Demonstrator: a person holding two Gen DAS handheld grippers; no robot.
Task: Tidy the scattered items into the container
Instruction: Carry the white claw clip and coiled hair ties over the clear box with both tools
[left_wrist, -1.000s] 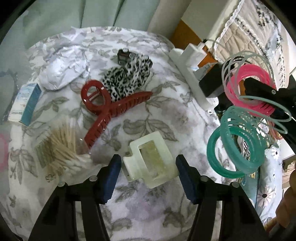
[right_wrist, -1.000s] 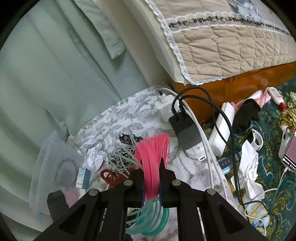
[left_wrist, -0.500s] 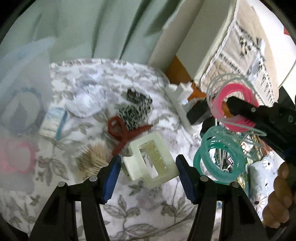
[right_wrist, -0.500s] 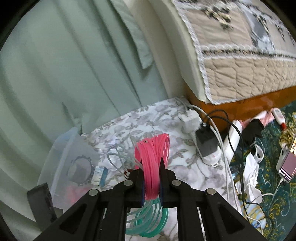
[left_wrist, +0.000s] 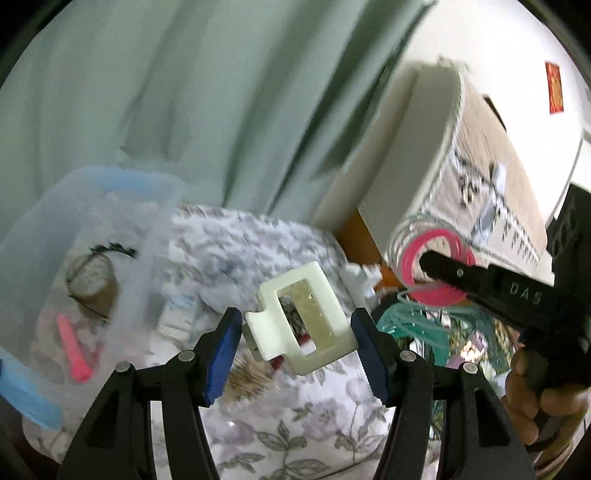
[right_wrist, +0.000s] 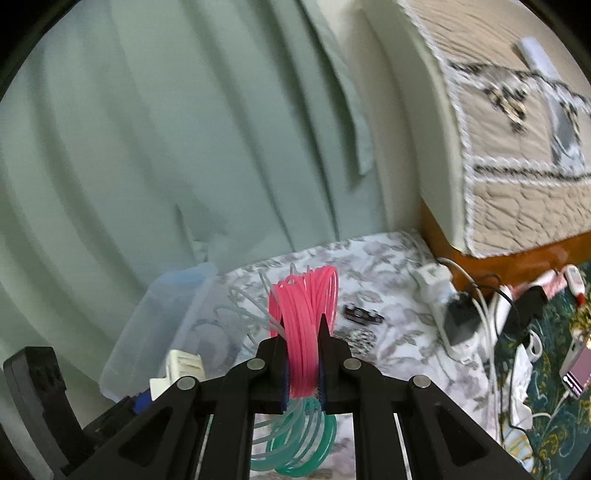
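My left tool is black plastic with two angled arms, silver screws at the joints and blue pads inside the tips. My right tool is the same black build, with silver screws and "DAS" embossed on its side.

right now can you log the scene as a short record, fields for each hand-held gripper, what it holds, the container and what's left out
left hand-held gripper: shut on the cream hair claw, lifted off the cloth
right hand-held gripper: shut on the pink, teal and clear bangles
container: clear plastic box on the left, already holding a pink item
surface: floral cloth
left out: leopard-print hair clip, small dark clip
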